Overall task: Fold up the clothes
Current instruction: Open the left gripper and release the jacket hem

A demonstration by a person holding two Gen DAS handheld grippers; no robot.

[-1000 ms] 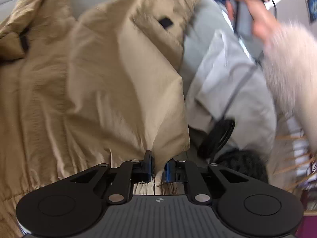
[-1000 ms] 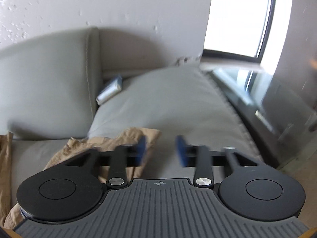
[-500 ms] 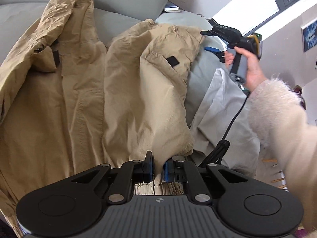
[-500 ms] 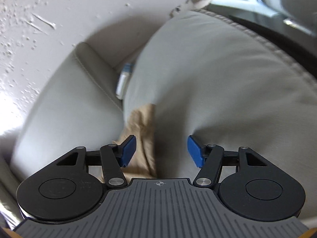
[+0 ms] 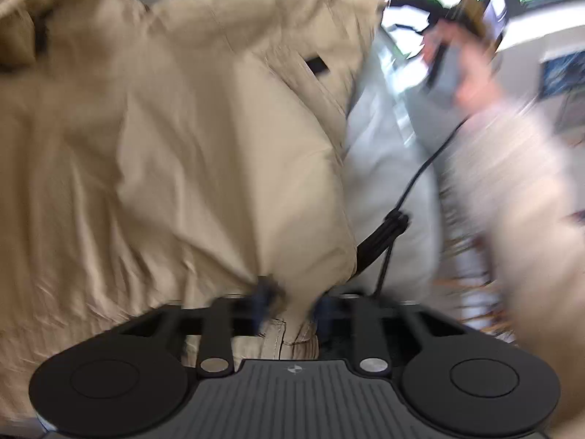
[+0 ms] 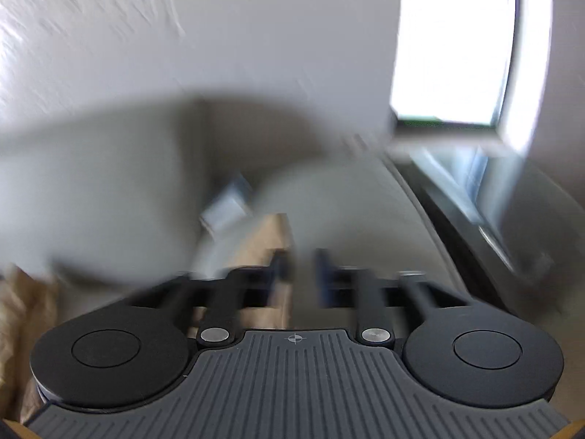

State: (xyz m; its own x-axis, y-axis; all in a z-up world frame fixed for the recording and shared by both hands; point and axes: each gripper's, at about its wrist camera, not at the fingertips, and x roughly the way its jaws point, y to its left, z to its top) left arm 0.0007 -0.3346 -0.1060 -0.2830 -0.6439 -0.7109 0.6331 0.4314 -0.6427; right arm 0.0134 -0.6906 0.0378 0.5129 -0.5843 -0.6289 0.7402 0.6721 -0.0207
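Observation:
A tan jacket point(image 5: 204, 139) lies spread over the grey sofa, blurred by motion. My left gripper point(image 5: 294, 298) sits at its near hem with its jaws opening; a bunched fold of the hem still hangs between the fingers, which no longer pinch it. In the right wrist view my right gripper point(image 6: 302, 269) hovers over a grey cushion point(image 6: 365, 226) with its jaws closing. A narrow tan edge of the jacket point(image 6: 268, 241) runs beside its left finger, and nothing is pinched. A hand point(image 5: 471, 77) in a fluffy pale sleeve holds that gripper up at the far right.
A pale grey cloth point(image 5: 387, 161) lies to the right of the jacket, with a black cable point(image 5: 387, 226) across it. A small blue-white pack point(image 6: 226, 208) is wedged between sofa back point(image 6: 91, 190) and cushion. A bright window point(image 6: 449, 44) and dark ledge lie to the right.
The left fingers, which pinched the hem tight, have spread apart. The right fingers have drawn closer together, and both views have swung and blurred.

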